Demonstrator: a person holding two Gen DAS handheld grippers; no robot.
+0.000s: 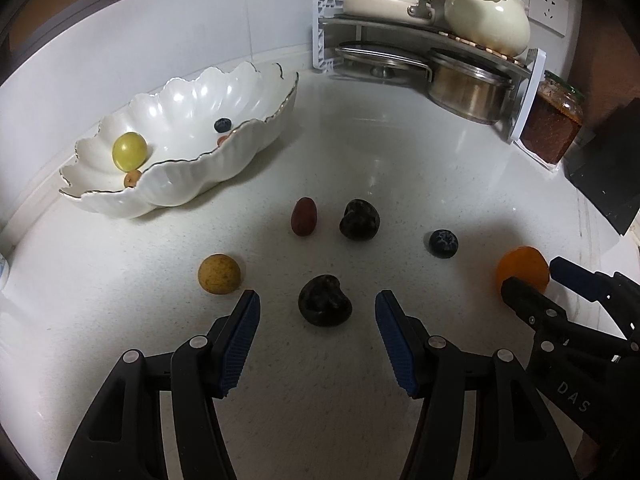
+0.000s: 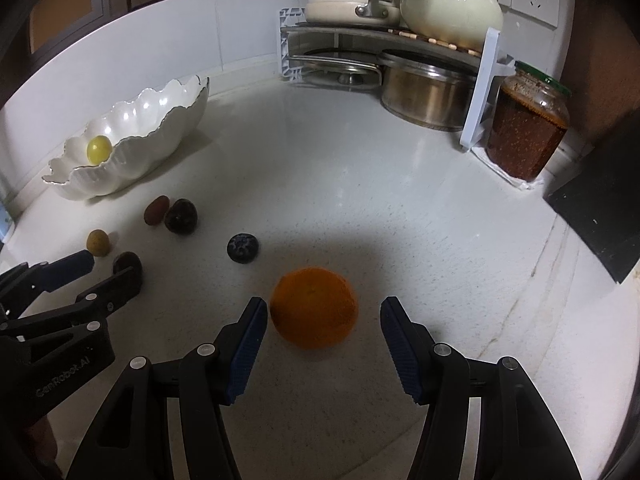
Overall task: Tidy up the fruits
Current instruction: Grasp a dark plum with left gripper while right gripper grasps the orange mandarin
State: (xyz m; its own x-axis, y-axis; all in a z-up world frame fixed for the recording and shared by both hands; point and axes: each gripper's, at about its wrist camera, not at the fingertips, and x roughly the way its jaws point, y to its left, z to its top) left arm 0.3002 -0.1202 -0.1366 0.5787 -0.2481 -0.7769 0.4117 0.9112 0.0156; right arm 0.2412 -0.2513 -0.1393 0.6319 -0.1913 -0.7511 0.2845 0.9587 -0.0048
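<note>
My left gripper (image 1: 317, 302) is open low over the white counter, and a wrinkled dark fruit (image 1: 325, 305) lies between its blue pads, untouched. Around it lie a yellow round fruit (image 1: 219, 273), a red-brown date (image 1: 303, 216), a second dark fruit (image 1: 359, 219) and a blueberry (image 1: 443, 243). My right gripper (image 2: 324, 308) is open around an orange (image 2: 314, 306), with a gap on each side. The scalloped white bowl (image 1: 180, 188) at the left holds a yellow-green fruit (image 1: 129, 151), a blueberry (image 1: 222, 125) and small brownish fruits.
A corner rack (image 1: 420, 28) at the back carries cream pots and a kettle, with a steel pot (image 2: 424, 92) under it. A jar of red-brown paste (image 2: 526, 132) stands to its right. A black object (image 2: 600, 200) lies at the counter's right edge.
</note>
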